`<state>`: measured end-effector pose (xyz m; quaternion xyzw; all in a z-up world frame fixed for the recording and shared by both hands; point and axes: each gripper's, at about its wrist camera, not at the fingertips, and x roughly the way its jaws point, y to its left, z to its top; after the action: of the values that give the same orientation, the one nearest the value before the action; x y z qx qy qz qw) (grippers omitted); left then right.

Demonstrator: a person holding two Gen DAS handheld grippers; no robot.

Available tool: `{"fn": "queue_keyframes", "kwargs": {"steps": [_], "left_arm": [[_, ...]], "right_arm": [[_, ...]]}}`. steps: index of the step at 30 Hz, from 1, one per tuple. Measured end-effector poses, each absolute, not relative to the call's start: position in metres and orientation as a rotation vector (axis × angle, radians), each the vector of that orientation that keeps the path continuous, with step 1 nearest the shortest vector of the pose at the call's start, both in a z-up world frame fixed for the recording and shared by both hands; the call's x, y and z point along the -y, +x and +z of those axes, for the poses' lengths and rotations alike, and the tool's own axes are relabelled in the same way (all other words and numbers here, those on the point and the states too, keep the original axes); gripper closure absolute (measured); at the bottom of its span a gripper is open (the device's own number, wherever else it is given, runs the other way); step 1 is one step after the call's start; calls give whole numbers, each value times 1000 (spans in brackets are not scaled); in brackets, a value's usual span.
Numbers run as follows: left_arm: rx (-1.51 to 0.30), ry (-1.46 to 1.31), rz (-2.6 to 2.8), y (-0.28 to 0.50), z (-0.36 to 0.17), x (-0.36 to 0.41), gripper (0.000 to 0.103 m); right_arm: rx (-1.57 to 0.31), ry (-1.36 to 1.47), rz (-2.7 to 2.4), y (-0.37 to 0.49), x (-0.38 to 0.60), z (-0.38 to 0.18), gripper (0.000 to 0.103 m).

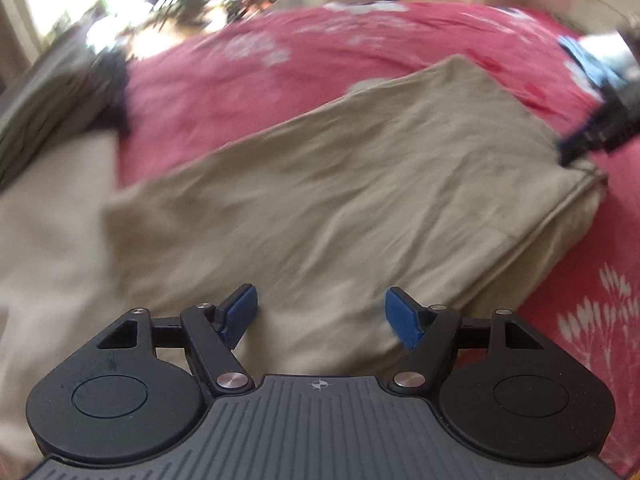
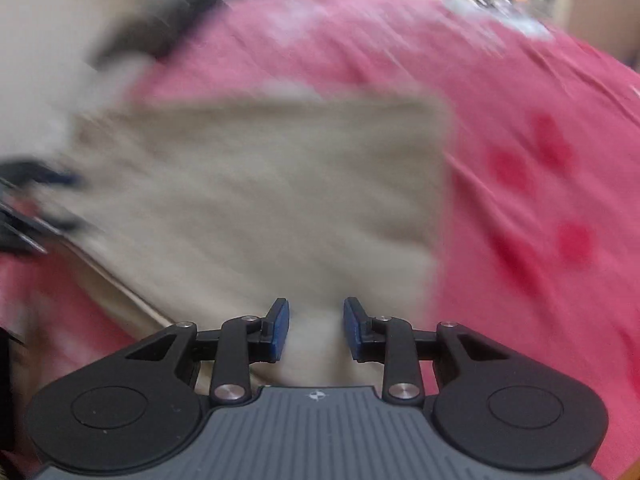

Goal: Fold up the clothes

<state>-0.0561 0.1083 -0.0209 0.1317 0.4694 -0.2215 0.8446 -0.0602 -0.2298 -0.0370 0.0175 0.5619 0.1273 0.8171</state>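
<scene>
Beige folded garment (image 1: 340,184) laid on pink bedspread (image 1: 224,92); left gripper (image 1: 321,312) held wide, right gripper (image 2: 316,330) narrower, both empty, likely for regrasping.

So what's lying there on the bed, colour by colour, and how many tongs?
Beige cloth: 1
Pink bedspread: 1
Tongs: 2, left and right
Total: 4
</scene>
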Motion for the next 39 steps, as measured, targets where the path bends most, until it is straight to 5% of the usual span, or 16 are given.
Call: {"fn": "queue_keyframes", "kwargs": {"steps": [11,20,22,30,39], "left_arm": [[-938,252,-480,-55,-6,-108,32],[-984,276,-509,-62,-17,-112,31],[-983,254,-495,-57,-13,-115,31],[-979,106,-483,-33,-16,-113,31],[-948,215,-491,-39,-30,-100,29]], "right_arm": [[-1049,130,321,-68,225,0,71],[-1180,69,443,-101,211,-21,66],[-1158,156,417,-97,229,-13,57],[-1075,837,164,-53,329,-58,50],[-1137,990,279,-26,335,-104,49]]}}
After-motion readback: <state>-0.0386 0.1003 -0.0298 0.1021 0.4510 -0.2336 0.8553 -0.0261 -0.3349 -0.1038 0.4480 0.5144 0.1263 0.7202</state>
